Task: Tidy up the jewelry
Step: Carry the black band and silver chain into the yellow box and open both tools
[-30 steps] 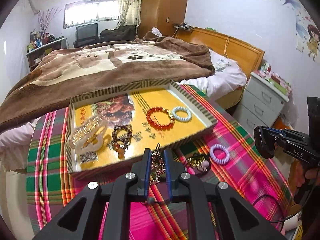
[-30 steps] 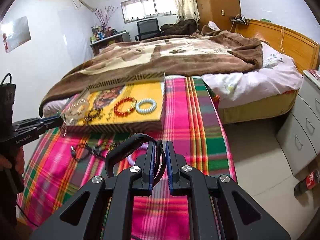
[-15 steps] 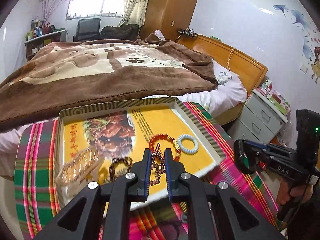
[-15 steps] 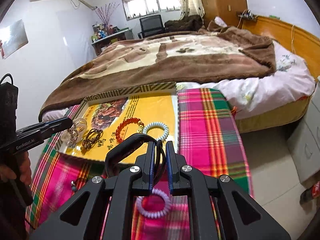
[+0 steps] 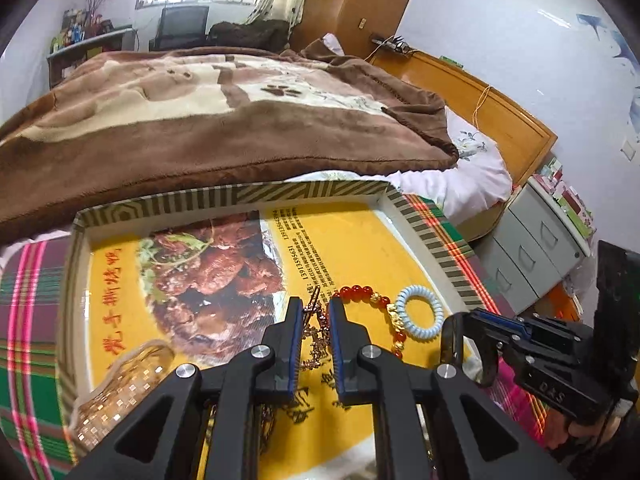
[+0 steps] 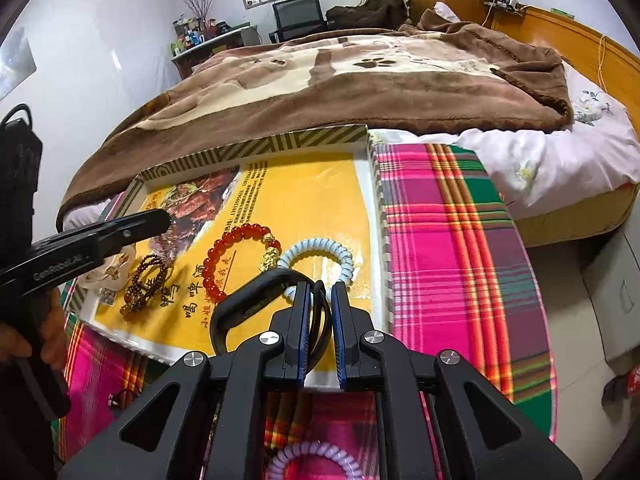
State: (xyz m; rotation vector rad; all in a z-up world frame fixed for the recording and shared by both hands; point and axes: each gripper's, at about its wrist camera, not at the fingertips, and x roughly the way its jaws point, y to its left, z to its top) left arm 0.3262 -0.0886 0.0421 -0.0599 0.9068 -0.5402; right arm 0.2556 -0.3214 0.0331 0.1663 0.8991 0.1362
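Observation:
My left gripper [image 5: 314, 312] is shut on a thin rose-gold chain [image 5: 314, 334] and holds it over the yellow tray [image 5: 360, 248]. In the tray lie a red bead bracelet [image 5: 362, 292], a pale blue coil hair tie [image 5: 418, 316] and a gold mesh bracelet [image 5: 120, 392]. My right gripper [image 6: 320, 300] is shut on a black band [image 6: 256, 304] above the tray's near right corner. It also shows in the left wrist view [image 5: 472, 332]. A dark bead bracelet [image 6: 146, 276] lies in the tray. A purple coil hair tie [image 6: 308, 460] lies on the plaid cloth below my right gripper.
The tray [image 6: 280, 144] sits on a table with a pink and green plaid cloth [image 6: 452, 248]. A bed with a brown blanket [image 5: 200, 120] stands just behind. A grey drawer unit [image 5: 532, 248] stands at the right. A small dark item [image 6: 120, 396] lies on the cloth.
Both grippers have moved forward over the tray with their items still held. The left gripper now hangs over the tray's middle, the right one over its near right corner.

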